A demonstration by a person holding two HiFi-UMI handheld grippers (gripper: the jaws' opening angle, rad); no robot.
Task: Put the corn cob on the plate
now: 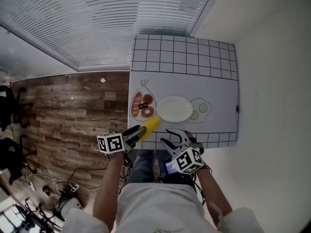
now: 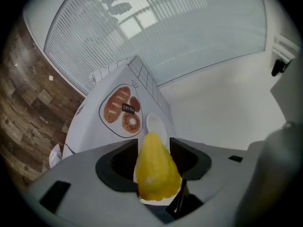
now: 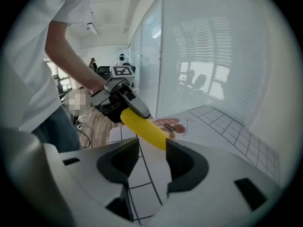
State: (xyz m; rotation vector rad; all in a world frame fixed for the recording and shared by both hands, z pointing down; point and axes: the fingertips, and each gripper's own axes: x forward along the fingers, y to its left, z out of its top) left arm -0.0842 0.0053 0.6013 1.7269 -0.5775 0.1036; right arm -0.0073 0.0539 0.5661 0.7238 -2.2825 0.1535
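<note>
Left claw (image 1: 137, 132) grips the corn cob (image 1: 151, 125) by one end, lower left of the plate (image 1: 175, 108); right claw (image 1: 169, 137) gapes empty. Held so, the cob may tip and roll off the plate.

A person wearing a white short-sleeved shirt (image 1: 155, 205) and blue jeans (image 1: 144, 165). The left gripper (image 1: 139, 132) and right gripper (image 1: 171, 137) each carry a white cube (image 1: 111, 143) printed with black square markers; their housings (image 3: 227, 174) are pale grey with black pads (image 3: 118, 162)
</note>
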